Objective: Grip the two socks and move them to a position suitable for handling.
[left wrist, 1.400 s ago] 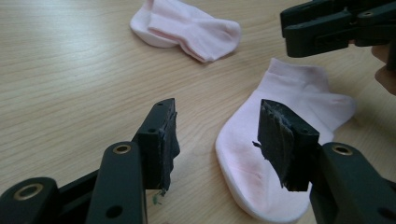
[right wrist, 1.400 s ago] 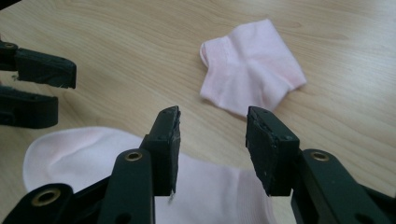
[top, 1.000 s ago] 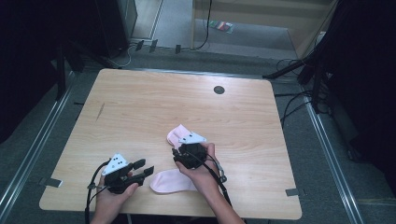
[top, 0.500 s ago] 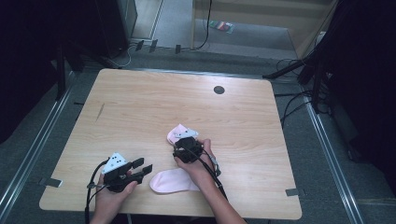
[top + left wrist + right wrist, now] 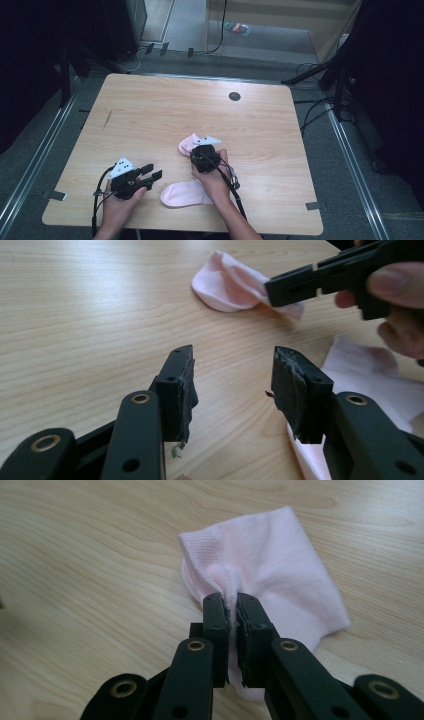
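Observation:
Two pale pink socks lie on the wooden table [image 5: 150, 115]. The farther sock [image 5: 188, 143] [image 5: 270, 565] [image 5: 227, 285] is bunched, and my right gripper [image 5: 199, 150] [image 5: 232, 607] is shut on a fold of its fabric. In the left gripper view that right gripper [image 5: 272, 290] reaches in from the right onto the same sock. The nearer sock [image 5: 182, 194] [image 5: 370, 375] lies flat by the table's front edge, partly under the right hand. My left gripper [image 5: 152, 172] [image 5: 232, 385] hovers open just left of it, with nothing between its jaws.
A dark round hole [image 5: 234, 96] sits near the table's far edge. Cables trail from both grippers off the front edge. Grey floor, metal rails and dark equipment surround the table.
My right gripper has slid slightly down and left over the far sock and now pinches its fabric. The left gripper has barely moved.

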`<state>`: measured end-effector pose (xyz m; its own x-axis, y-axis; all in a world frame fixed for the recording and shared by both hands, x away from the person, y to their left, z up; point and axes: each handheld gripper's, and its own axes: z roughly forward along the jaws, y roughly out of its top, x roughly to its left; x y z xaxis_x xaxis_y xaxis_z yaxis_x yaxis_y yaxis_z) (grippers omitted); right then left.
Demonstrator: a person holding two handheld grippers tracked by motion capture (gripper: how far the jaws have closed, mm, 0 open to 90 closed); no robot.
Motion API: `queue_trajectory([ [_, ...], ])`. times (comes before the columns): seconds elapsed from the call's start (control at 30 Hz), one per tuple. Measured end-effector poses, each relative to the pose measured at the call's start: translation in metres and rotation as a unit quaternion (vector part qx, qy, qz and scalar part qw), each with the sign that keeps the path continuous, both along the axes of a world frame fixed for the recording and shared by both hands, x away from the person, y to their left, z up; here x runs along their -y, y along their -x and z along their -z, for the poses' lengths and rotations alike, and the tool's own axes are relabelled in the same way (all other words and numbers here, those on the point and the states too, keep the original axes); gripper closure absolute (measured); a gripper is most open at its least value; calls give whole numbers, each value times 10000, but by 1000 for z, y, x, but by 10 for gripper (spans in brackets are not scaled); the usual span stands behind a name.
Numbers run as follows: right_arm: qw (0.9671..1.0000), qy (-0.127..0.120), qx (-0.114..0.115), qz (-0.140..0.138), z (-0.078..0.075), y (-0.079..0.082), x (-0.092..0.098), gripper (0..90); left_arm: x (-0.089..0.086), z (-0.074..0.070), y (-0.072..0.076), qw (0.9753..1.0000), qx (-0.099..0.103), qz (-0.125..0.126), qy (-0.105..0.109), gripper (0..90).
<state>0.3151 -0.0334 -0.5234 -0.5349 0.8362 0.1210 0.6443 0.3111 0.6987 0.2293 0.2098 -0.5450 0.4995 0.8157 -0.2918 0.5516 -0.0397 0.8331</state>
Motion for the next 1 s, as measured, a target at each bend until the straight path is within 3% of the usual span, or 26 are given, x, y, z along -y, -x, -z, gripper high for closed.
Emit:
queue_trajectory([
  [0.03, 9999, -153, -55, -26, -5, -1, 2, 853, 0, 0, -2, 10000, -6, -18, -8, 520],
  [0.23, 9989, -456, -59, 84, -19, -6, 11, 852, 4, -2, -15, 10000, -63, 12, -53, 519],
  [0.4, 9940, -1009, -333, 247, -30, -17, 28, 851, 18, -5, -35, 9996, -106, 162, -206, 517],
  [0.6, 9915, -1201, -408, 281, -33, -25, 41, 850, 38, -4, -60, 9992, -159, 65, -371, 522],
  [0.73, 9910, -1238, -429, 289, -32, -27, 43, 850, 51, -2, -75, 9979, -142, -40, -628, 526],
  [0.87, 9901, -1304, -451, 270, -31, -30, 45, 849, 65, 1, -89, 9957, -254, -41, -890, 552],
  [1.0, 9889, -1379, -483, 280, -32, -31, 49, 848, 72, 5, -97, 9915, -353, -59, -1250, 585],
])
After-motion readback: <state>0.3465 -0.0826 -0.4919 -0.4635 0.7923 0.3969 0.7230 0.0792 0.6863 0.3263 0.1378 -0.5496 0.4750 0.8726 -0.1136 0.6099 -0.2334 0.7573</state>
